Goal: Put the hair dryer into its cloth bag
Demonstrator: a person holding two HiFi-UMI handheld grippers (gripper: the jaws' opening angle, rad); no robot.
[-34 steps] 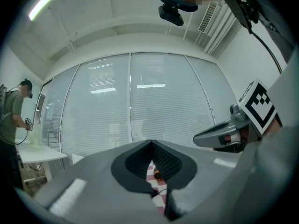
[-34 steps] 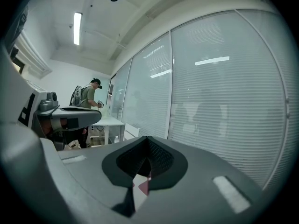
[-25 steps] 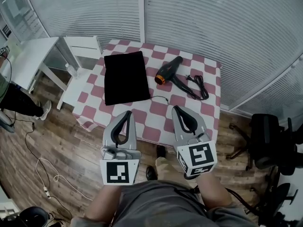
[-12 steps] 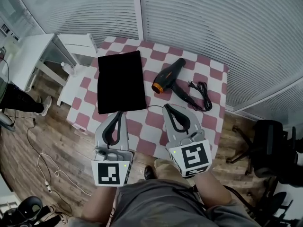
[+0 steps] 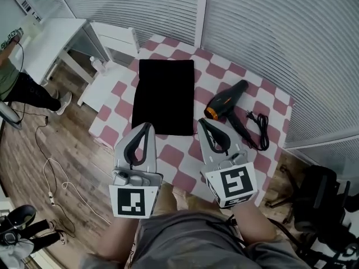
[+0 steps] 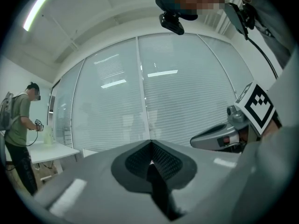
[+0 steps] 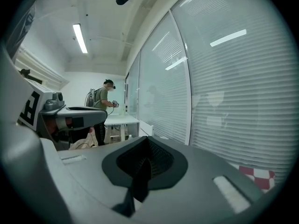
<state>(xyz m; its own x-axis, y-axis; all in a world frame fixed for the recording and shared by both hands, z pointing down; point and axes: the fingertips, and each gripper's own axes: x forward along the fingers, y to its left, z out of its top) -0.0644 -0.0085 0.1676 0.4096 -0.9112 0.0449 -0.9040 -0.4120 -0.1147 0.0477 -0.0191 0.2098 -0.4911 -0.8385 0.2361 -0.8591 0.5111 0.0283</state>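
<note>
The black cloth bag (image 5: 166,97) lies flat on the left half of the red-and-white checked table (image 5: 174,153). To its right lies the black hair dryer (image 5: 227,105), orange nozzle toward me, its cord (image 5: 259,130) coiled at the right edge. My left gripper (image 5: 147,126) is shut and empty, its tip at the bag's near edge. My right gripper (image 5: 202,121) is also shut and empty, its tip just short of the dryer's nozzle. Both gripper views look level at the blinds, with the jaws pressed together at the left gripper (image 6: 150,143) and the right gripper (image 7: 148,139).
A white side table (image 5: 50,46) and a white stool (image 5: 112,66) stand left of the checked table. A person (image 5: 19,86) stands at the far left. Cables (image 5: 50,178) trail over the wooden floor. A black office chair (image 5: 322,206) sits at the lower right. Blinds close off the back.
Both grippers have moved forward over the table's near edge. Their tips now reach the bag's edge and the dryer's nozzle. The head view has swung, so the table sits further right.
</note>
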